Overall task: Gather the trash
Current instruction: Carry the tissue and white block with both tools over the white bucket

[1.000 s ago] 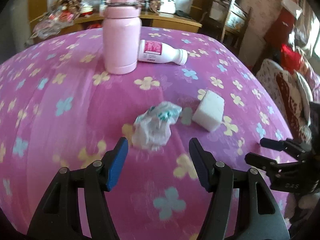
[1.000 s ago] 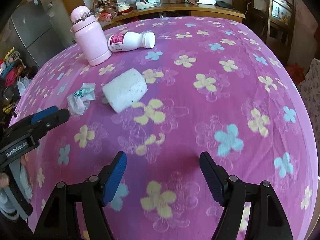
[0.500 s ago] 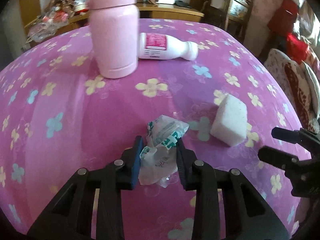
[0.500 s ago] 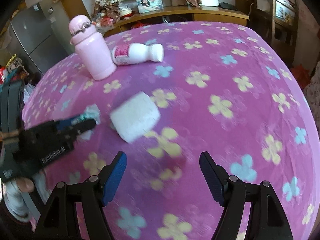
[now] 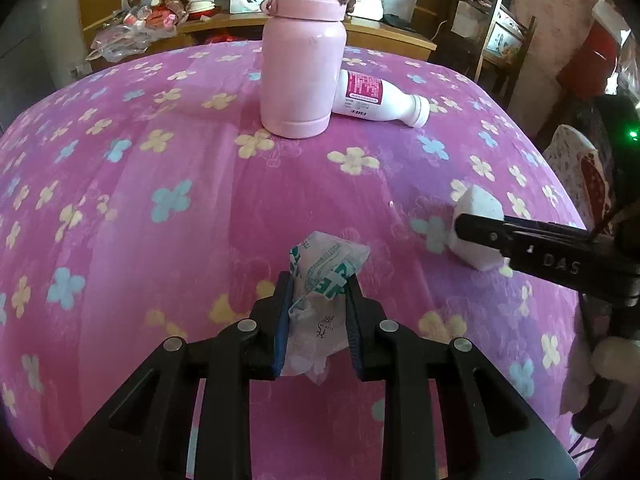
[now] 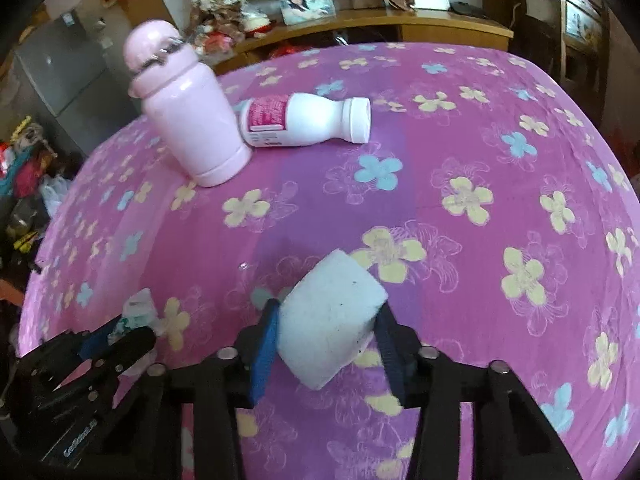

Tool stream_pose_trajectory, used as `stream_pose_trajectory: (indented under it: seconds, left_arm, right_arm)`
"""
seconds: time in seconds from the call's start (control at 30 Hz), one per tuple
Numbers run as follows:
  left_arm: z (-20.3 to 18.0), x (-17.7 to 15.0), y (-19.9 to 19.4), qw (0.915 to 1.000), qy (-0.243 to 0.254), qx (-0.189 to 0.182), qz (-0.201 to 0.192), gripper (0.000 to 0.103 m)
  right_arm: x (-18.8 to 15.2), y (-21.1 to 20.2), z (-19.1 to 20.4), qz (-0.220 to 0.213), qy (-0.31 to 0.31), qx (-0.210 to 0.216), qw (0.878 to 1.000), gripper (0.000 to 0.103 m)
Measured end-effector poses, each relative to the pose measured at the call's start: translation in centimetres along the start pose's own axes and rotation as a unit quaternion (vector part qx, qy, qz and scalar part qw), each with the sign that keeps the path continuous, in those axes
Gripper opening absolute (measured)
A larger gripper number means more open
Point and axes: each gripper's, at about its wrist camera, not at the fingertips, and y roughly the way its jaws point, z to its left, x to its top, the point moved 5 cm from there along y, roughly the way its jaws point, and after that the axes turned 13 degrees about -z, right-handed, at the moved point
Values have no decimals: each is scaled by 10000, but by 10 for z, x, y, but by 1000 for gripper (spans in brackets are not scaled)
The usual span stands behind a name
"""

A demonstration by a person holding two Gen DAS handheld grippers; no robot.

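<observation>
My left gripper is shut on a crumpled white and green wrapper, just above the pink flowered cloth. My right gripper is shut on a white foam block that rests on the cloth; the block also shows in the left wrist view, partly behind the right gripper's finger. A white plastic bottle with a pink label lies on its side at the far end, next to an upright pink flask. The wrapper also peeks out in the right wrist view.
A wooden sideboard with photos and clutter stands behind the table. A wooden chair is at the back right. A grey cabinet and bags are at the left. The table edge drops away on the right.
My left gripper closed on the wrapper and lifted it slightly. My right gripper moved forward to the foam block and closed on it.
</observation>
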Motion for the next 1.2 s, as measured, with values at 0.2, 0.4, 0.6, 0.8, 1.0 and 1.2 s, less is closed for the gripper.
stream_pose_trajectory:
  seconds: [0.2,0.4,0.6,0.8,1.0,1.2]
  left_arm:
    - [-18,-9,-22,9999,2,-131,-43,22]
    - [-56,-28,-47,9995,155,-264,-22,22]
    - [-99,-46,-72,9981,427,-407,-178,22]
    - [-138,-62,-89,9966,592,-526,-218,22]
    - [-175,-73,-98,9945,771,-680,-219,22]
    - [-208,-80,-103,9922,867,-871,-202,22]
  right_arm:
    - [-21,-50,-7,-64,-252,225,9994,42]
    - [-61,-103,-23,-39,-360,241,9991,42]
    - [-99,-149,-40,-33,-345,256,9991,42]
    - [-122,-184,-56,-115,-262,183,9994,43]
    - [-140,-212,-77,-193,-246,-48,9995,43]
    - [-148,-231,-100,-288,-76,-227,9993,45]
